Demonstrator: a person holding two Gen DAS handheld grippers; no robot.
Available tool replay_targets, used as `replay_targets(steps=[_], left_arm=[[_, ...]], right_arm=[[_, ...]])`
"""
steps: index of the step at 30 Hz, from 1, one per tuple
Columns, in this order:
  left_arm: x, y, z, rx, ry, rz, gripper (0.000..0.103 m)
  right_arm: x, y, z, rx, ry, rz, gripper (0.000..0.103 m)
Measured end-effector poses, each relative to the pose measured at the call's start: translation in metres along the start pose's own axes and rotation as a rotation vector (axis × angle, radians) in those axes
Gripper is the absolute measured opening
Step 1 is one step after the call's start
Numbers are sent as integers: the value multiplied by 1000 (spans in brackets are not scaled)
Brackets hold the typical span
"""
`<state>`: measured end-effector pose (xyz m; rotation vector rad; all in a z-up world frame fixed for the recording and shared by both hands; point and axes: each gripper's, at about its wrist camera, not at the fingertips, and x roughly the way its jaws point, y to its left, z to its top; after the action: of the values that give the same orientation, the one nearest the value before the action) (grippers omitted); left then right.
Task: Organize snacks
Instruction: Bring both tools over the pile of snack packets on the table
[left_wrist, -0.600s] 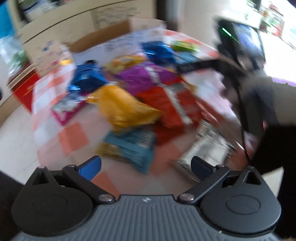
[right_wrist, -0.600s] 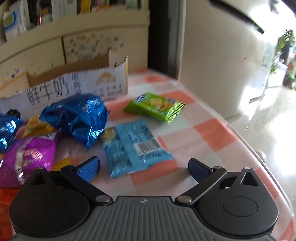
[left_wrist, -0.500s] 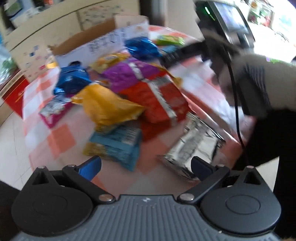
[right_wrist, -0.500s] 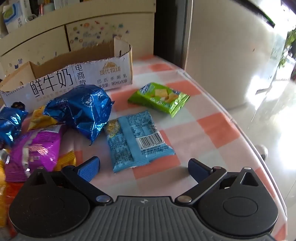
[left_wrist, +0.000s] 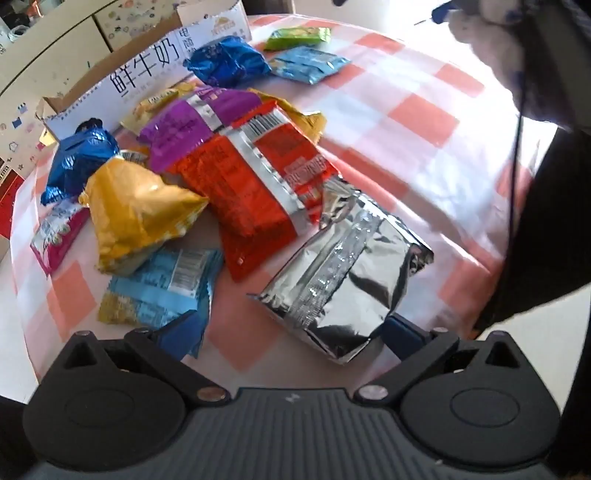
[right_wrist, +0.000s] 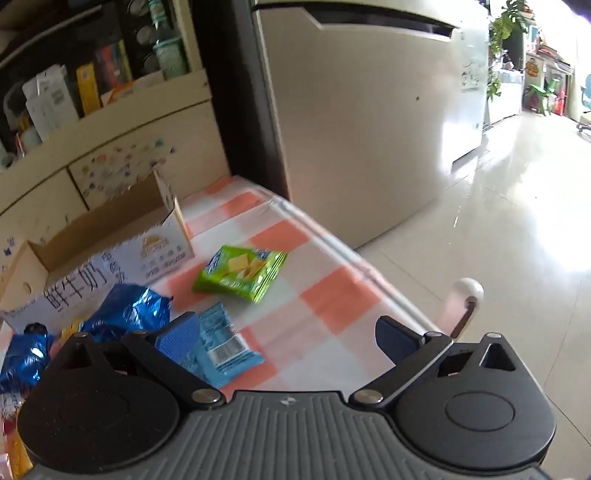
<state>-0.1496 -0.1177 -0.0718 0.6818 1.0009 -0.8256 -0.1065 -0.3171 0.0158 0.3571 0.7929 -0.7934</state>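
A heap of snack bags lies on the orange-and-white checked table (left_wrist: 424, 122). A silver foil bag (left_wrist: 347, 280) lies nearest my left gripper (left_wrist: 291, 332), which hangs open above it with nothing between its fingers. Beside it are a red bag (left_wrist: 255, 184), a yellow bag (left_wrist: 136, 210), a purple bag (left_wrist: 184, 125) and a light blue packet (left_wrist: 166, 291). An open cardboard box (right_wrist: 107, 251) stands at the back of the table. My right gripper (right_wrist: 284, 336) is open above a green cracker packet (right_wrist: 240, 273) and a light blue packet (right_wrist: 221, 343).
Two blue foil bags (left_wrist: 225, 62) (left_wrist: 79, 158) and a pink packet (left_wrist: 55, 236) lie near the box. The table's right edge (right_wrist: 369, 273) drops to a shiny tiled floor. A beige cabinet (right_wrist: 362, 122) and shelves stand behind. A person's dark sleeve (left_wrist: 554, 203) fills the left wrist view's right side.
The left gripper has sunk toward the heap, and the silver bag now sits close between its fingers' span. The right gripper has tilted up and turned right, showing more cabinet and floor.
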Motion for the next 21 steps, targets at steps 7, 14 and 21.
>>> replay_targets(steps=[7,14,21], left_arm=[[18,15,24,-80,-12,13,103],[26,23,52,-198,18,31,102],[-3,19,48,-221,-4,-5,102]], right_arm=[[-24,16,-2,-95,-12,101,103],[-43,22,-9,-172,-34,69,103],[-51,19,-18,-142,-5,50,103]])
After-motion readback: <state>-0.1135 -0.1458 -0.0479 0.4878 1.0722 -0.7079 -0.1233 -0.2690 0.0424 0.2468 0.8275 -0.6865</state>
